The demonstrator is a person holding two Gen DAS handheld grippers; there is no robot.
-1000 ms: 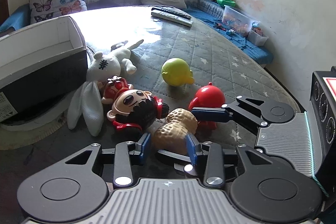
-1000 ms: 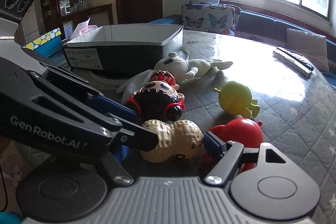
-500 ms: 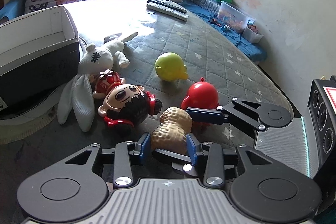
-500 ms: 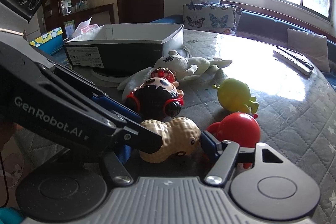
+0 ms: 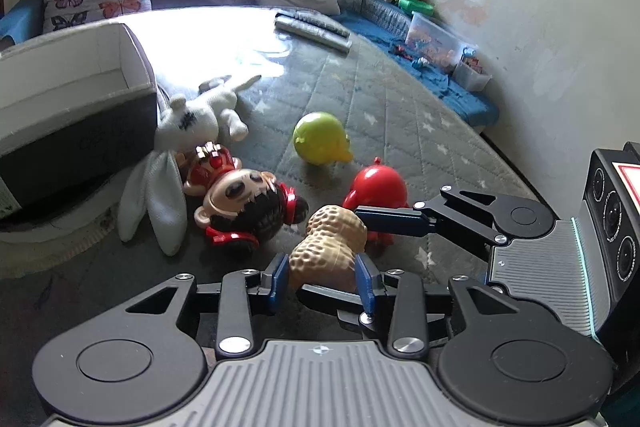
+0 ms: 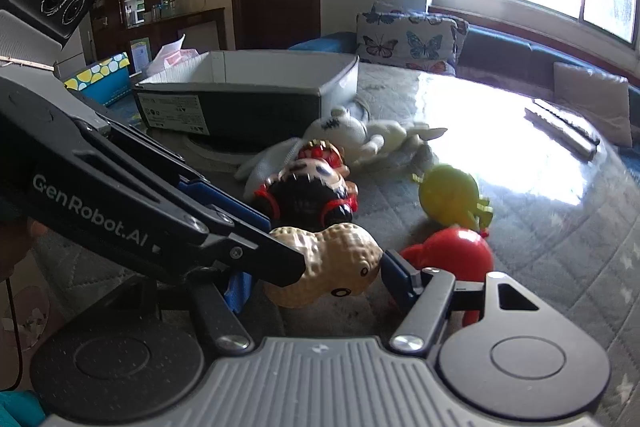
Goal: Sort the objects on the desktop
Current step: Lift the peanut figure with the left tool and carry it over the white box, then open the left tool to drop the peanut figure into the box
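Note:
My left gripper (image 5: 322, 277) is shut on a tan peanut toy (image 5: 330, 247) and holds it just above the quilted table; the toy also shows in the right wrist view (image 6: 332, 271). My right gripper (image 6: 316, 283) stands open around the same peanut, one finger (image 5: 396, 221) at its far end. Close behind lie a red round toy (image 5: 378, 185), a big-headed doll in red (image 5: 248, 203), a white plush rabbit (image 5: 180, 135) and a yellow-green round toy (image 5: 320, 139).
An open cardboard box (image 5: 68, 103) with white inside stands at the left on the table; it also shows in the right wrist view (image 6: 248, 95). Remote controls (image 5: 312, 29) lie at the far side. Cushions and a bench run along the window wall.
The peanut toy has come up off the table in my left gripper, and the view has tilted. The right gripper stays open beside it.

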